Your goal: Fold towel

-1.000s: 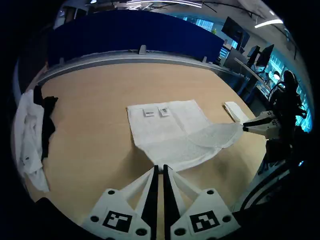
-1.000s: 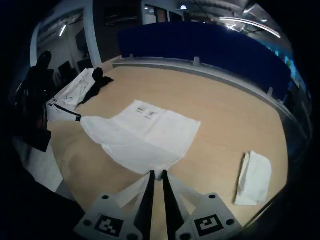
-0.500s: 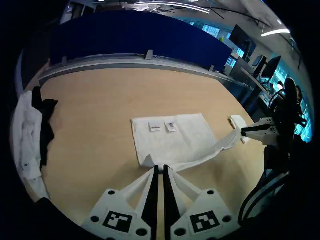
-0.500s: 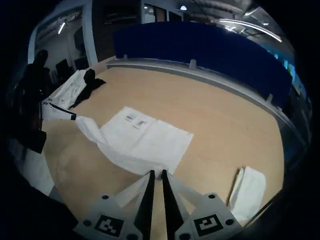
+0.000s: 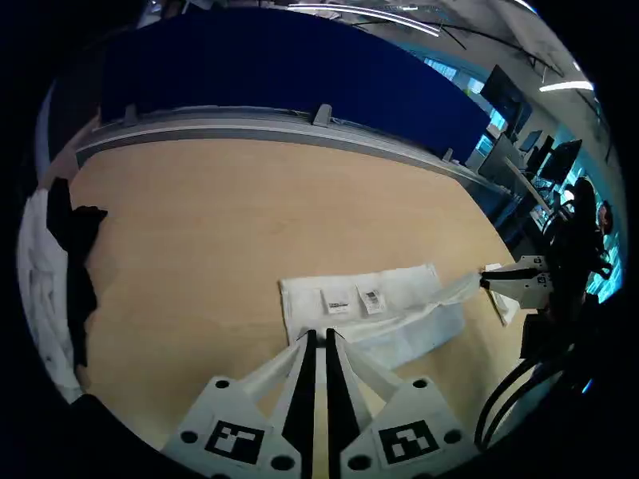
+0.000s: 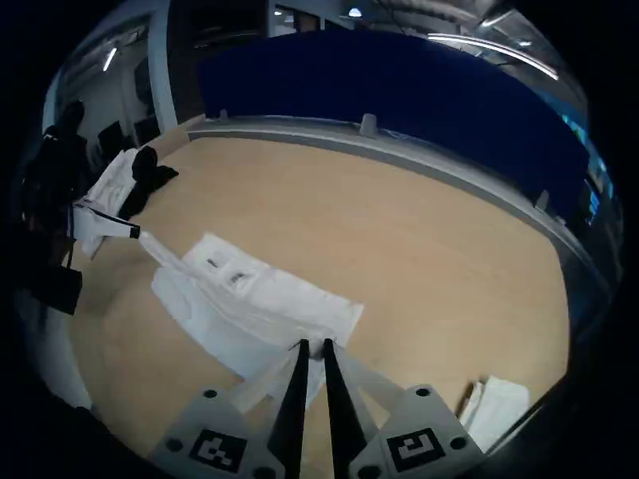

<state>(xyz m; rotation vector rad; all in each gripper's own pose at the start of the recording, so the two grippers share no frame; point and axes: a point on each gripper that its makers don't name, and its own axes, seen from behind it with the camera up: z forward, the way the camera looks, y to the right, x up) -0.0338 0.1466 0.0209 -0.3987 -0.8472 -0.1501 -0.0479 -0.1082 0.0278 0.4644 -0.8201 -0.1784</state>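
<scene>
I am pinching one near corner of the towel [image 5: 399, 307] in the left gripper [image 5: 317, 334], its fingers drawn almost together on the cloth, and the other corner in the right gripper [image 6: 311, 345], clamped the same way; the towel is lying on the table [image 5: 224, 207] just ahead, near edge raised between the grippers, two labels [image 5: 335, 301] beyond. I am judging the first fold part done; next I am needing to lay both corners level on the far edge, then let go. Everything else is lying loose, not in any container: a folded cloth [image 6: 495, 403] right, a heap of clothes [image 5: 40, 271] far left
</scene>
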